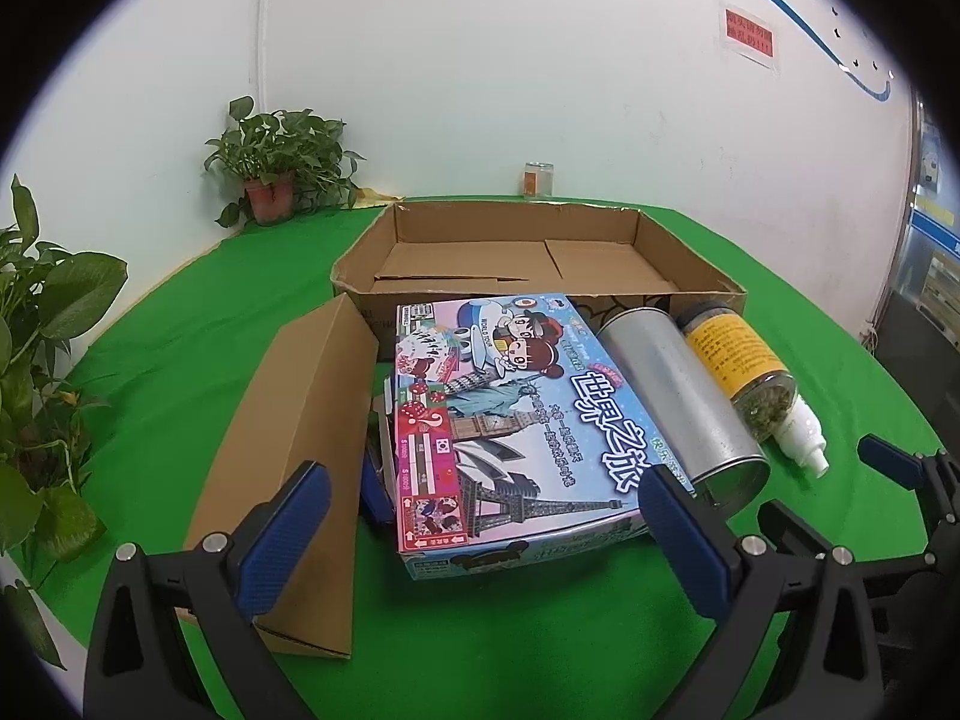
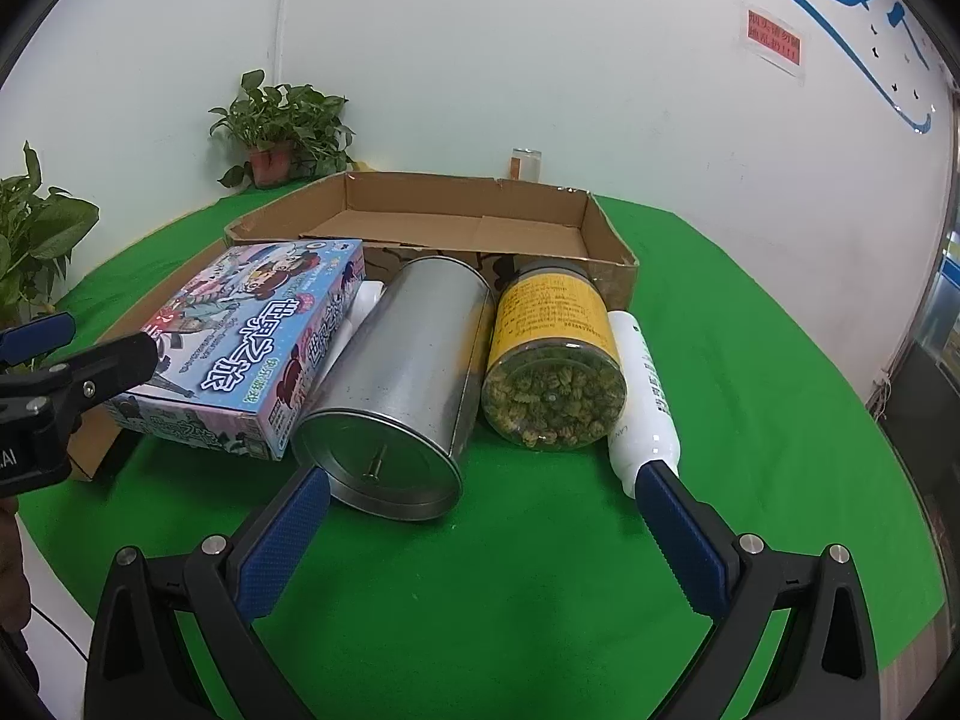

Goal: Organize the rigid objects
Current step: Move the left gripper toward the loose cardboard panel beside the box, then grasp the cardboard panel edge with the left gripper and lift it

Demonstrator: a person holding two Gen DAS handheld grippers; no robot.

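Observation:
A colourful board game box (image 1: 510, 426) (image 2: 252, 348) lies in front of a shallow open cardboard box (image 1: 534, 258) (image 2: 468, 222). To its right lie a silver tin can (image 1: 678, 396) (image 2: 402, 384), a yellow-labelled jar of dried flowers (image 1: 738, 372) (image 2: 555, 354) and a white bottle (image 1: 804, 438) (image 2: 645, 396). A brown carton (image 1: 288, 462) lies left of the game box. My left gripper (image 1: 486, 492) is open, its fingers either side of the game box's near end. My right gripper (image 2: 480, 498) is open and empty, just in front of the tin and the jar.
The table (image 1: 540, 630) has a green cloth. Potted plants stand at the back left (image 1: 276, 168) and at the left edge (image 1: 42, 324). A small glass jar (image 1: 537, 179) stands by the wall behind the cardboard box. The right gripper shows at the right of the left wrist view (image 1: 900, 468).

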